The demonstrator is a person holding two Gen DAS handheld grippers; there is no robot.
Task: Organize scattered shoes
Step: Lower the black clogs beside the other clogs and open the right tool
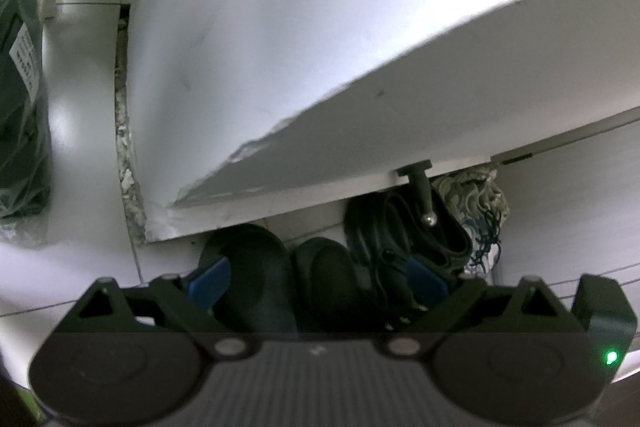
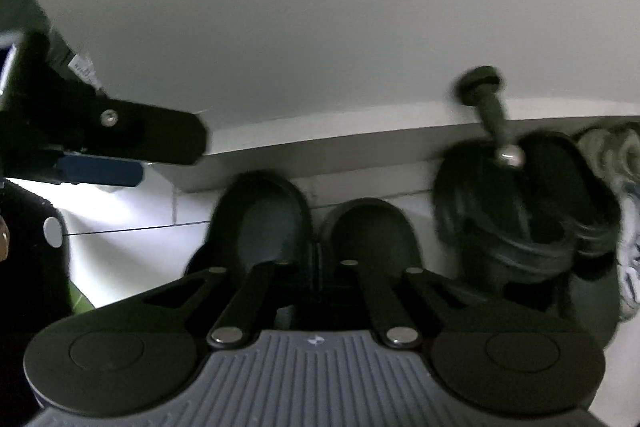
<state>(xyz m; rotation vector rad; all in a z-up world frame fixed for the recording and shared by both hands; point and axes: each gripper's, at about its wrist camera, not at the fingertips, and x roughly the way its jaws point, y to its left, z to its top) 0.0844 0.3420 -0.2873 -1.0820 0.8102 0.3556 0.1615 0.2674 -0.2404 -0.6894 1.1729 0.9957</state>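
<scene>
A low white cabinet edge (image 2: 320, 143) is hanging over the slippers (image 2: 272, 215), leaving only a shallow gap above the floor (image 2: 132, 247). A black cabinet leg (image 2: 494, 119) and strappy sandals (image 2: 528, 211) are crowding the right side; the left floor is lying open.

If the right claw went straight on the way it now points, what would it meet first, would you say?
Probably the pair of dark rubber slippers directly ahead on the floor; the right claw already appears shut where they meet, though the grip itself is hidden.

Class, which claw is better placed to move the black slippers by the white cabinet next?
Right. The right claw sits centred on the black slippers, apparently closed on their adjoining edges. The left claw is open and off to their left.
</scene>
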